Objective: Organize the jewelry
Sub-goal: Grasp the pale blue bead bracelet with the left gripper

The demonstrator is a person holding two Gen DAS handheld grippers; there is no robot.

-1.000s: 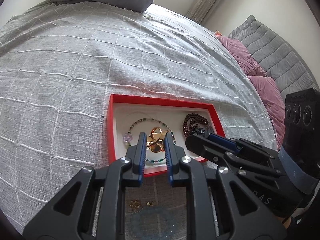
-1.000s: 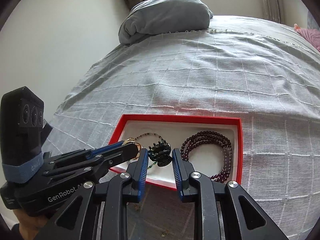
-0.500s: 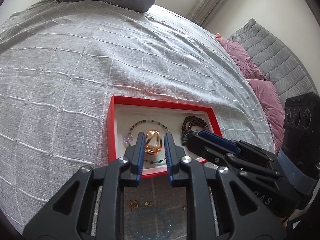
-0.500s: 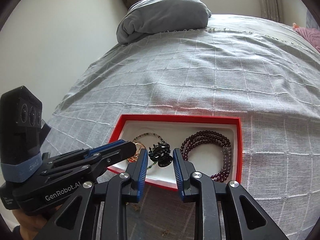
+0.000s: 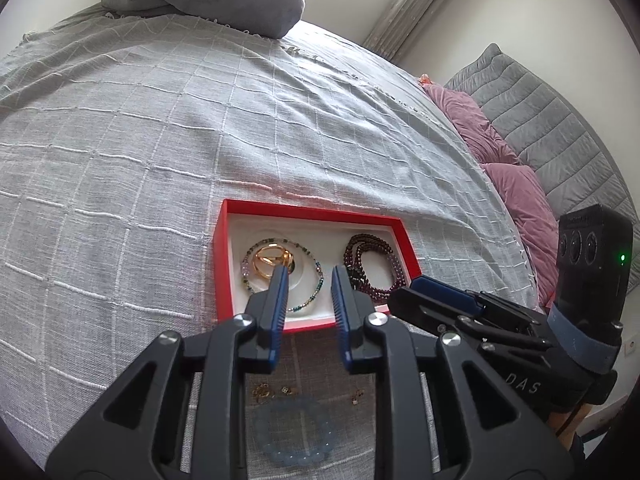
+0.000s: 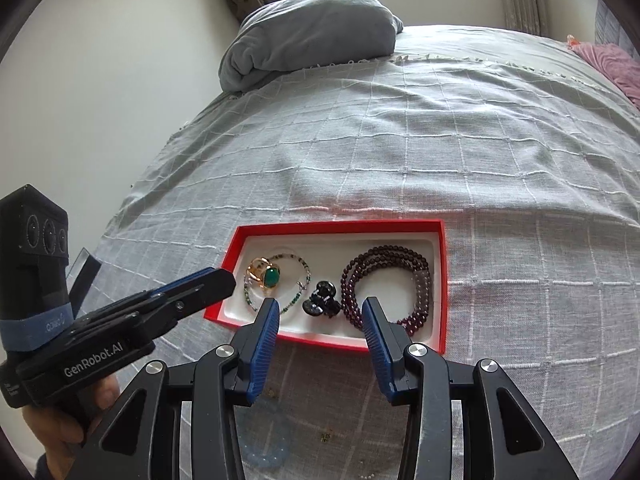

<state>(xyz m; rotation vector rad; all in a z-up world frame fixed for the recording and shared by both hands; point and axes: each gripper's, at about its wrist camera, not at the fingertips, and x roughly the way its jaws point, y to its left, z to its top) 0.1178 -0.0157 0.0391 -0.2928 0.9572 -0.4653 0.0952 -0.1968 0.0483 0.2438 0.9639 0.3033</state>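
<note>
Gold ring (image 6: 265,276) lies in red tray (image 6: 441,280) inside beaded necklace (image 6: 298,292) | black clip (image 6: 322,303), garnet bracelet (image 6: 386,288) alongside | we hover left gripper (image 5: 307,280) and right gripper (image 6: 320,312) over near rim, both parted, empty | blue bracelet (image 5: 296,428) on bedspread (image 5: 120,160)

Red tray (image 6: 442,280) walls ring the jewelry; above lies open.

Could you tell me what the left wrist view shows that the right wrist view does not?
Only the left wrist view shows the quilted grey headboard. Only the right wrist view shows the small black hair claw and the ring's green oval stone. Both show the red-rimmed white tray, dark maroon bead bracelet, pale blue bead bracelet, and both open grippers, left and right.
</note>
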